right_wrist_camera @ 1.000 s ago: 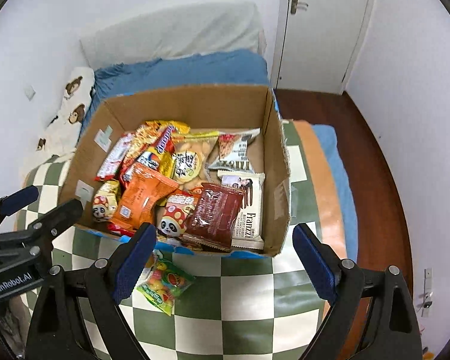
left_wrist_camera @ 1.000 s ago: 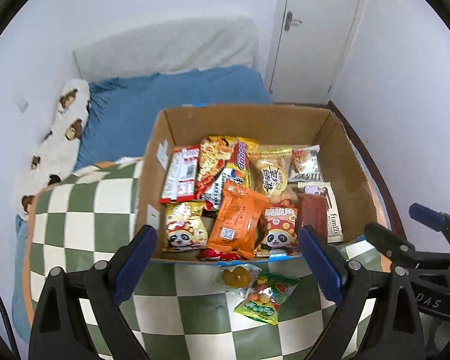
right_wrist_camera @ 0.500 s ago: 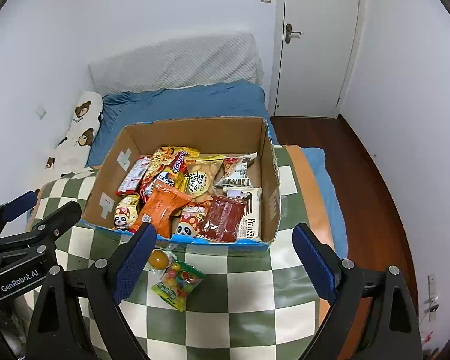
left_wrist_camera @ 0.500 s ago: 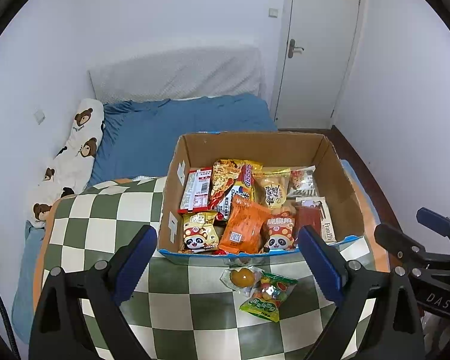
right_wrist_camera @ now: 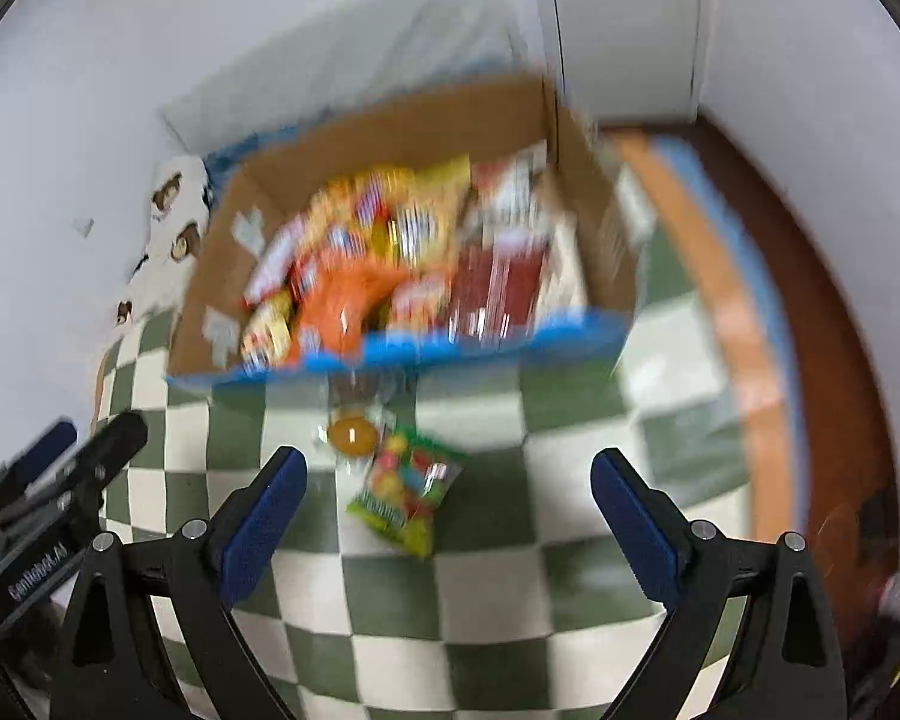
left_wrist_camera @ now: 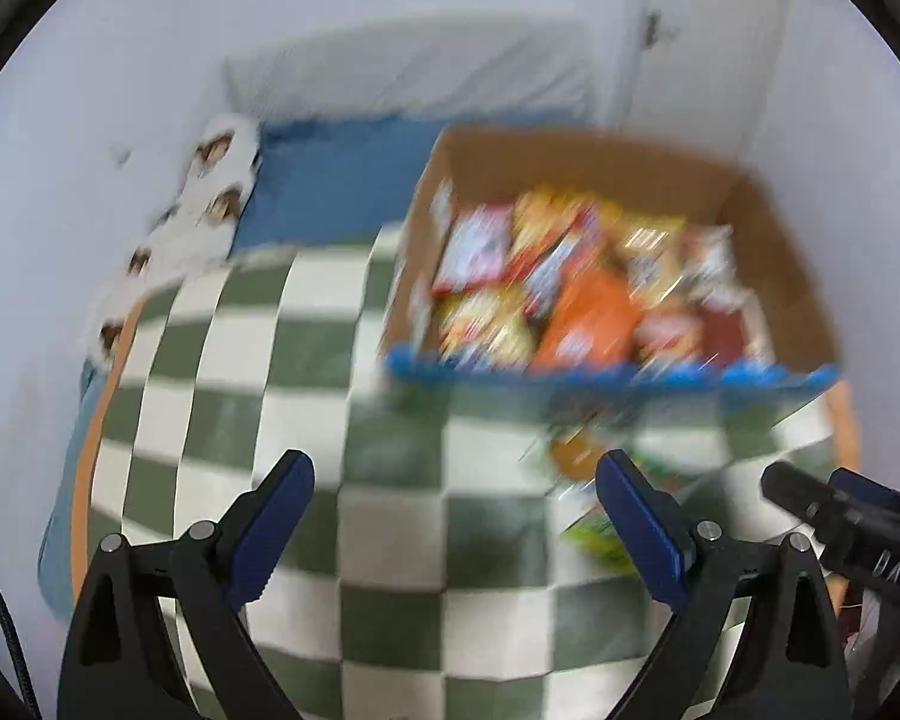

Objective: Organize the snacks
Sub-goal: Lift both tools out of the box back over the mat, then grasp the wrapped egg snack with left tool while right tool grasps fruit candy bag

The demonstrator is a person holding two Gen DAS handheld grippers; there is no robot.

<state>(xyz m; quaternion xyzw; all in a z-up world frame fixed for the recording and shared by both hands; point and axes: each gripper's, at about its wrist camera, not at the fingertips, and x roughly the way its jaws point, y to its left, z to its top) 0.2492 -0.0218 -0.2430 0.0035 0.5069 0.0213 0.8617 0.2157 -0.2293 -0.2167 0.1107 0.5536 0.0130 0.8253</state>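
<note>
Readable only in part, through heavy blur. "GenRobot.AI" in white on the black body of the left gripper (right_wrist_camera: 27,570), seen at the left edge of the right wrist view. "DA", then a cut-off letter, in pale print on the right gripper (left_wrist_camera: 888,561), at the right edge of the left wrist view. Print on the snack packs (right_wrist_camera: 390,264) in the box (right_wrist_camera: 390,138) and on the green bag (right_wrist_camera: 405,492) too smeared to read.

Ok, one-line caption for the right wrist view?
Open right gripper above green candy bag and orange jelly cup, outside the snack-filled cardboard box; motion-blurred.
</note>
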